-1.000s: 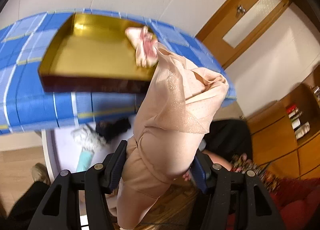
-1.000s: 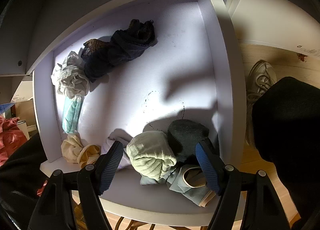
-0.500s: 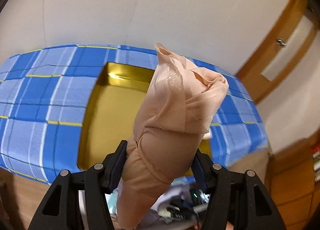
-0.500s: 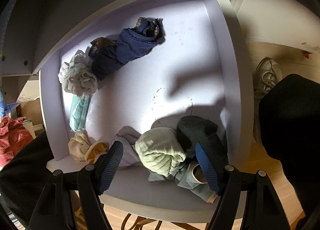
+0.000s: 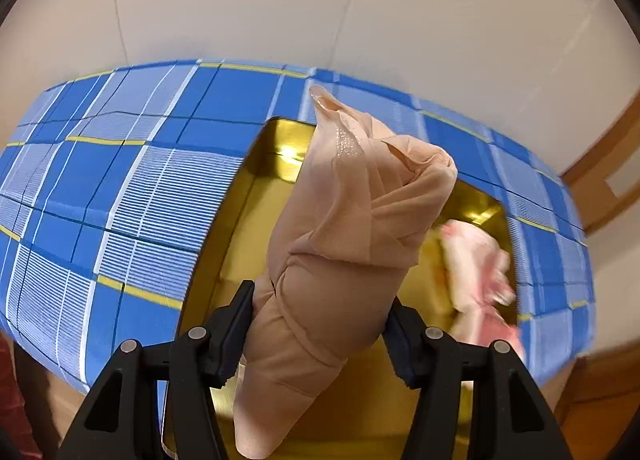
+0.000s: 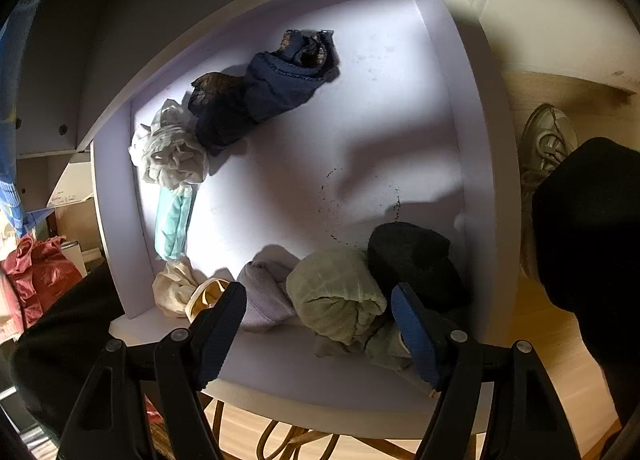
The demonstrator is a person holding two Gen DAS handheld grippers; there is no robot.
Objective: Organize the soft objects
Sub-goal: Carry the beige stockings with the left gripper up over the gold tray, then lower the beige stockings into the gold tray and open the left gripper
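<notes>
Left gripper is clamping the beige rolled stocking bundle between both pads, bundle sticking up toward 12 o'clock and its tail hanging past the jaws at 6. Under it, gold tray is sitting on the blue plaid cloth, with a pink soft item lying in the tray at 3 o'clock, blurred. Bundle is hanging over the tray's middle, not touching it as far as I can tell.

Right gripper is standing apart, holding nothing, hovering over the white drawer. Green rolled sock is lying between its jaws, pads not on it; black sock at 1 o'clock, lilac one at 10. Navy bundle, grey-white wad and teal piece are lining the drawer's far and left side.

Risks, judged: the roll is loose, so it is likely unwinding on release; the dangling tail is apt to catch on the tray rim. Right jaws closing here could pinch the lilac or black sock along with the green one.
</notes>
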